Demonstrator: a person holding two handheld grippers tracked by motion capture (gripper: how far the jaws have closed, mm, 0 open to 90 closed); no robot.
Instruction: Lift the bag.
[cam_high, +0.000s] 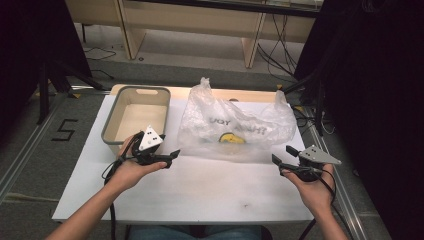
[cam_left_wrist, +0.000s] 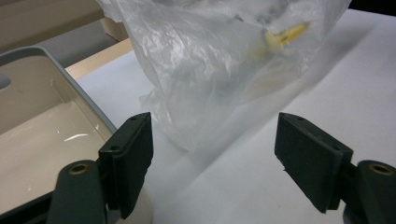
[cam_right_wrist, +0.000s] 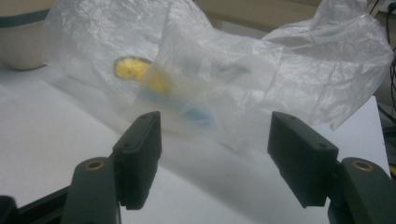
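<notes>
Nearest to the high camera are the person's two forearms, which come in from the near edge of the white table (cam_high: 200, 195). The left hand (cam_high: 131, 172) holds the left gripper (cam_high: 175, 155), and the right hand (cam_high: 315, 190) holds the right gripper (cam_high: 281, 155). Both grippers have their jaws wide apart and nothing is between them. Both point toward a clear plastic bag (cam_high: 235, 125), which lies in the far middle of the table, and both stay a little apart from it.

The high view shows mirrored dark letters on the bag and a yellow thing (cam_high: 231, 138) inside it. The right gripper view shows more: beside the yellow thing (cam_right_wrist: 135, 70) there is also a blue thing (cam_right_wrist: 198, 114) inside the bag (cam_right_wrist: 280, 60), but it is too blurred to name. In the left gripper view the bag (cam_left_wrist: 210, 60) stands just beyond the open jaws, and the yellow thing (cam_left_wrist: 287, 35) is seen only faintly through the plastic.

A beige tub with a grey rim (cam_high: 112, 122) stands at the far left of the table, just beside the left gripper; the left gripper view shows its inner wall (cam_left_wrist: 28, 102) and its smooth bottom.

Beyond the table there is a grey floor (cam_high: 165, 70), the legs of a wooden bench (cam_high: 131, 35) and black cables (cam_high: 275, 55). A black mark like the figure five (cam_high: 65, 130) is on the floor at the left.
</notes>
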